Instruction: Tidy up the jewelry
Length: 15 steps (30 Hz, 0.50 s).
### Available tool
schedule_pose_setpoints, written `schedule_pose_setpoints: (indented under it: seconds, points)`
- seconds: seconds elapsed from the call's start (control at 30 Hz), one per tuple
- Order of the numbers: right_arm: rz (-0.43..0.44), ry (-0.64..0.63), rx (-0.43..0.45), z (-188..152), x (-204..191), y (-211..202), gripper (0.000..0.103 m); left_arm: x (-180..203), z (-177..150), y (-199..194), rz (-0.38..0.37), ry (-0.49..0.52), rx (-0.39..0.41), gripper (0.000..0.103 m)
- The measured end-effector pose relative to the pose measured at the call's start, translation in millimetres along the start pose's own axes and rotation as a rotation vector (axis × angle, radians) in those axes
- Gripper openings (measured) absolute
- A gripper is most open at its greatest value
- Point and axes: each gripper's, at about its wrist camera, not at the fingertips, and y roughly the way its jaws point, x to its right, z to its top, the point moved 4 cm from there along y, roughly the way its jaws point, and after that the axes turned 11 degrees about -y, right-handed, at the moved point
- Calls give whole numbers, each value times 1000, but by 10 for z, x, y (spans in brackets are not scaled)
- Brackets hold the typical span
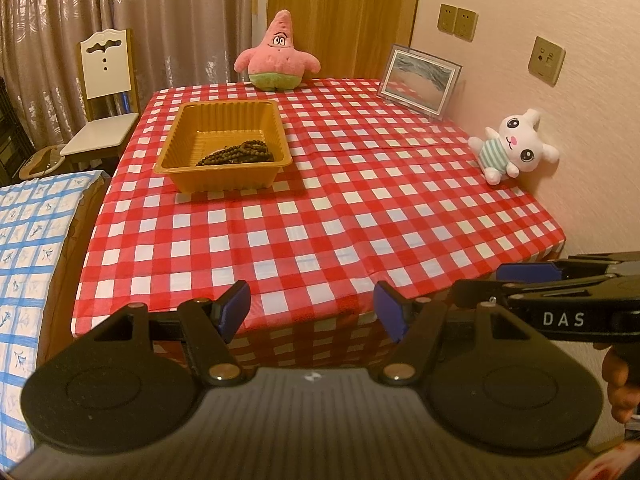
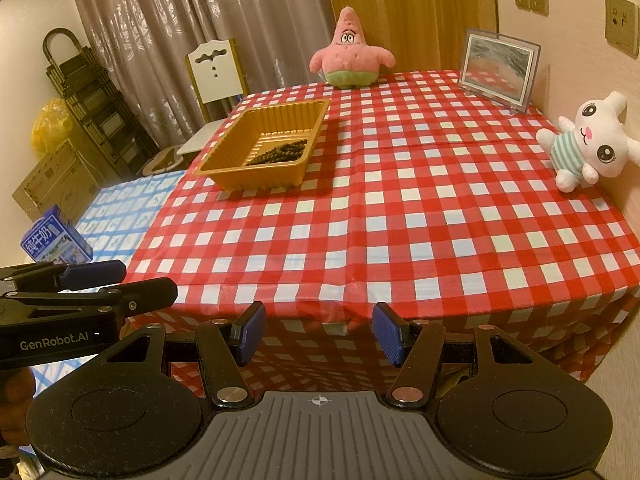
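The beads lie heaped in one tray at the far left of my worktop. I judge them light, limp and prone to slide, so I'd pinch a bunched loop near the heap's top. I can't count the strands; the heap is one dark tangle. My left claw and right claw both hang wide with nothing between the pads, over the near edge. Two plush toys and one picture frame line the far sides.

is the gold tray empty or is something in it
Not empty: a dark beaded string lies bunched on the floor of the gold tray, toward its right side.
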Motion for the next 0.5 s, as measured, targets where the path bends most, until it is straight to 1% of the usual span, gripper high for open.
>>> schedule_pose_setpoints:
  seconds: [0.27, 0.43, 0.5]
  points:
    - [1, -1, -3, -2, 2, 20, 59, 25, 3, 15, -1, 0, 0, 66]
    - [3, 0, -5, -5, 12, 30, 59, 71, 29, 102, 6, -5, -3, 66]
    - [4, 0, -6, -7, 18, 48, 59, 79, 34, 131, 7, -8, -5, 68]
